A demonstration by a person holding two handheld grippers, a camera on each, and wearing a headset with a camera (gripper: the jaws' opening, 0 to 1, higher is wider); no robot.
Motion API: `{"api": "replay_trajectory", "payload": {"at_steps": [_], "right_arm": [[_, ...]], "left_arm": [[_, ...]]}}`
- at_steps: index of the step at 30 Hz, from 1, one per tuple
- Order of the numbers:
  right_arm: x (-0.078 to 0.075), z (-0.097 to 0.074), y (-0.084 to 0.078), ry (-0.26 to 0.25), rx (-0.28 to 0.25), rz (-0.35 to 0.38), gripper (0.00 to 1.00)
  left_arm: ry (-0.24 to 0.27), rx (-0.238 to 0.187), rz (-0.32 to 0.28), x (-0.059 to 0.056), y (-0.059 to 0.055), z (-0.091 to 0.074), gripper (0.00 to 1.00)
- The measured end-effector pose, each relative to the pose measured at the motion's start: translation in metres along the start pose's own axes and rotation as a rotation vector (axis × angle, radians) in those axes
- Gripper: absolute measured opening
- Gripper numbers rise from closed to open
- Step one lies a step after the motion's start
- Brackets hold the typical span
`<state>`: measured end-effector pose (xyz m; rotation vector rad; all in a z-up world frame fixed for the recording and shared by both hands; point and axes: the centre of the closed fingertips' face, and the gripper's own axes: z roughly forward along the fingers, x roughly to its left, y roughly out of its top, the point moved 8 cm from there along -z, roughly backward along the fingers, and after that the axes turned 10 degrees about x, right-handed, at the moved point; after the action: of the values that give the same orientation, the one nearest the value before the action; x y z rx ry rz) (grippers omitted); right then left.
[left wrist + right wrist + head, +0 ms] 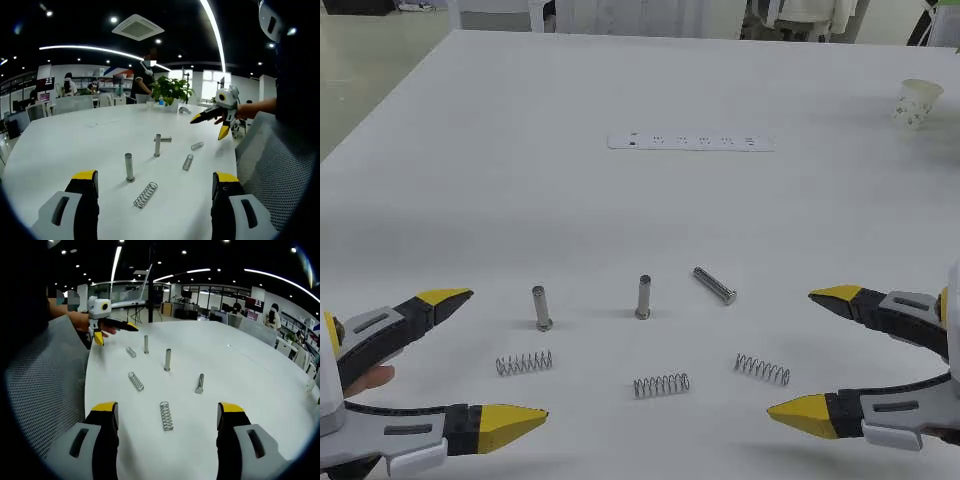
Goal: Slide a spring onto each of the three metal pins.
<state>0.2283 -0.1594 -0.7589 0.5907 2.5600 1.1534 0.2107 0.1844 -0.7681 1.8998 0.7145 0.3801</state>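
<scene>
Pins and springs are gleaming silver on the white table. The left gripper and right gripper are showing yellow tips (black behind).

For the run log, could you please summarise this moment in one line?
left tongs open; right tongs open; silver metal pins: left, middle upright, right lying; silver coiled wire springs loose

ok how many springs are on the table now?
3, all lying loose on the table, none on a pin: left spring near the left upright pin, middle spring near the middle upright pin, right spring near the toppled pin. None look hidden.
</scene>
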Motion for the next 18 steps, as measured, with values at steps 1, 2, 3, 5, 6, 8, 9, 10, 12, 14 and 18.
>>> {"api": "replay_trajectory", "payload": {"at_steps": [1,2,3,5,6,8,9,10,12,14,18], "right_arm": [[-0.0002,0.0,-0.0001,0.0,0.002,-0.001,0.8],[-0.0005,-0.0001,-0.0002,-0.001,0.003,0.0,0.8],[-0.0011,-0.0002,-0.0002,-0.001,0.003,0.0,0.8],[-0.0017,-0.0001,0.0,-0.001,0.003,0.0,0.8],[-0.0019,0.0,0.0002,-0.001,0.003,0.0,0.8],[-0.002,0.0005,0.0006,0.002,0.003,-0.001,0.8],[-0.0022,0.0009,0.0008,0.002,0.006,-0.004,0.8],[-0.0023,0.0012,0.0011,0.002,0.006,-0.005,0.8],[-0.0027,0.0016,0.0018,0.005,0.005,-0.005,0.8],[-0.0031,0.0018,0.0024,0.006,0.006,-0.008,0.8],[-0.0037,0.0022,0.0029,0.009,0.007,-0.009,0.8]], "left_arm": [[0.0,0.001,0.001,0.0002,-0.0001,-0.0002,0.91],[0.0,0.001,0.001,0.0002,0.0,-0.0002,0.91],[0.0,0.002,0.001,0.0004,0.0002,-0.0003,0.91],[0.001,0.003,0.001,0.0009,0.0005,-0.0004,0.91],[0.001,0.002,0.001,0.001,0.0006,-0.0004,0.91],[0.001,0.002,0.0,0.0012,0.0011,-0.0001,0.91],[0.001,0.003,0.002,0.0013,0.0013,0.0001,0.91],[0.0,0.003,0.002,0.0014,0.0013,0.0003,0.91],[-0.001,0.003,0.002,0.0015,0.0015,0.0007,0.91],[-0.001,0.003,0.003,0.0017,0.0016,0.001,0.91],[0.0,0.004,0.002,0.0018,0.0017,0.0011,0.91]]}}
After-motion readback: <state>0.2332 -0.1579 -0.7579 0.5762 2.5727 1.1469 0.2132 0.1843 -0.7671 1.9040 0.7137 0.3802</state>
